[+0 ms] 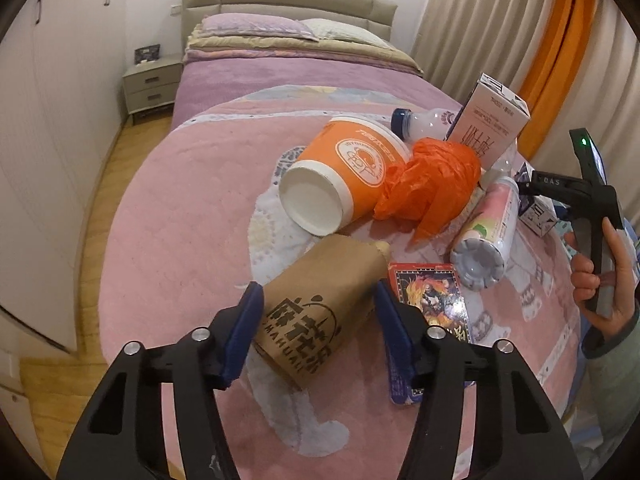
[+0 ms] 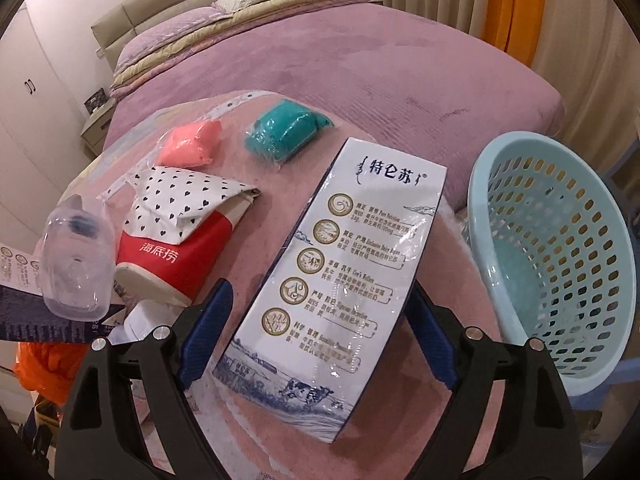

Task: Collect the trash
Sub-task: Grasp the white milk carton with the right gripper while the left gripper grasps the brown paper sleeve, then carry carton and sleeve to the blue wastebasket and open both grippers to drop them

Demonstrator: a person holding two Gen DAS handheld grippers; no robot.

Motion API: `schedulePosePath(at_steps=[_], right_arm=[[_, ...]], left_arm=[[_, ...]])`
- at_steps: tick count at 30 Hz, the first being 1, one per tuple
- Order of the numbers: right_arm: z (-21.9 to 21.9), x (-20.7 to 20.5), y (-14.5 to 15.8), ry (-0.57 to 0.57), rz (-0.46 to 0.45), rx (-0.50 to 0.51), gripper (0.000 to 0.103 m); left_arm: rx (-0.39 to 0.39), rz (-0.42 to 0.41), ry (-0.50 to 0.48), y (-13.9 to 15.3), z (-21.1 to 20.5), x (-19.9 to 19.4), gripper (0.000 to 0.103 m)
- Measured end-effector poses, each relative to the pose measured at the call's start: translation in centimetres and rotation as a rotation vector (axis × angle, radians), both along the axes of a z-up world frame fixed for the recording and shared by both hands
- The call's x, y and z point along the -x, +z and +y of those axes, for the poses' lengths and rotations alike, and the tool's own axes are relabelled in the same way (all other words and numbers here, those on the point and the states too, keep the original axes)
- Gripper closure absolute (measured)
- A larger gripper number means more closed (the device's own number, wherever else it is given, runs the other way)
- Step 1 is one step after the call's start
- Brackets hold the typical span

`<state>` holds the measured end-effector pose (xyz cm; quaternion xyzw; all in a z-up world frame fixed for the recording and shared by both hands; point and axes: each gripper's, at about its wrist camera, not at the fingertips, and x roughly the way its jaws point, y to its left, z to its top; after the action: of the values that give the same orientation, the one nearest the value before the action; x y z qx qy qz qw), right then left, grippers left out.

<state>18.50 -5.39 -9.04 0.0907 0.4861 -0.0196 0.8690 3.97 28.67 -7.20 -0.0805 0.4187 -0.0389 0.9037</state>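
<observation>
The brown paper bag point(image 1: 320, 304) lies closest under my left jaws point(image 1: 316, 288), flat on the pink blanket point(image 1: 180, 200) at the foot of the bed. A blue pad stands on each side of it, very near its edges. I cannot tell whether they press on it.

My left view alone shows the pile beyond the bag:
- an orange paper cup point(image 1: 344, 168) tipped on its side
- a crumpled orange plastic bag point(image 1: 432, 184) touching the cup
- a pink-labelled bottle point(image 1: 488, 232) lying bottom-first toward me
- a printed card packet point(image 1: 432, 296) just beside my right-hand pad

That view also catches my right hand point(image 1: 600, 272) at the edge of the picture, holding the other tool.

My right view shows what the left cannot. My right jaws point(image 2: 320, 286) stand open around a white milk carton point(image 2: 352, 280) lying lengthwise between them, with blanket showing between the carton and the left-hand pad. A pale blue basket point(image 2: 552, 240) sits just beside the carton on the right, tilted toward me. To the left lie a red cup point(image 2: 176, 256) under a heart-print wrapper point(image 2: 188, 196) and a clear bottle point(image 2: 76, 264). Farther up the blanket lie a pink packet point(image 2: 192, 142) and a teal packet point(image 2: 288, 130), apart from each other.
</observation>
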Motion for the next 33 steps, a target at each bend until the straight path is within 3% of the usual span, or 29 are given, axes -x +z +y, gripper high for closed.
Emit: schedulePosePath(at_steps=[4, 6, 14, 16, 19, 21, 23, 26, 31, 33], right_arm=[[0.5, 0.6, 0.5, 0.045, -0.018, 0.03, 0.045], [0.7, 1.3, 0.9, 0.075, -0.038, 0.042, 0.047], [-0.5, 4.1, 2.6, 0.132, -0.106, -0.007, 0.049], [-0.9, 4.8, 3.5, 0.136, -0.136, -0.011, 0.049], [-1.6, 5.6, 4.9, 0.136, -0.173, -0.009, 0.049], [-1.8, 5.9, 5.3, 0.138, -0.189, 0.012, 0.049], [-2.1, 6.2, 5.4, 0.145, -0.189, 0.012, 0.049], [-2.5, 6.8, 5.2, 0.156, -0.187, 0.017, 0.049], [-2.2, 6.9, 4.5, 0.171, -0.163, 0.006, 0.049], [-2.1, 6.9, 4.3, 0.173, -0.157, 0.003, 0.049]], left_arm=[[0.01, -0.022, 0.031, 0.4, 0.1, 0.9, 0.068], [0.02, -0.046, 0.049, 1.0, 0.0, 1.6, 0.075], [0.043, -0.113, 0.076, 3.7, -0.6, 2.8, 0.087], [0.049, -0.106, 0.078, 3.9, -1.0, 2.6, 0.103], [0.061, -0.094, 0.085, 4.0, -1.3, 2.4, 0.103], [0.071, -0.066, 0.095, 3.5, -1.2, 2.1, 0.1], [0.093, -0.033, 0.115, 2.7, -0.9, 2.5, 0.068], [0.122, -0.023, 0.123, 2.4, -0.3, 4.0, 0.04], [0.102, 0.041, 0.1, 1.6, -1.7, 4.4, 0.031], [0.091, 0.09, 0.108, 0.9, -2.1, 3.7, 0.033]])
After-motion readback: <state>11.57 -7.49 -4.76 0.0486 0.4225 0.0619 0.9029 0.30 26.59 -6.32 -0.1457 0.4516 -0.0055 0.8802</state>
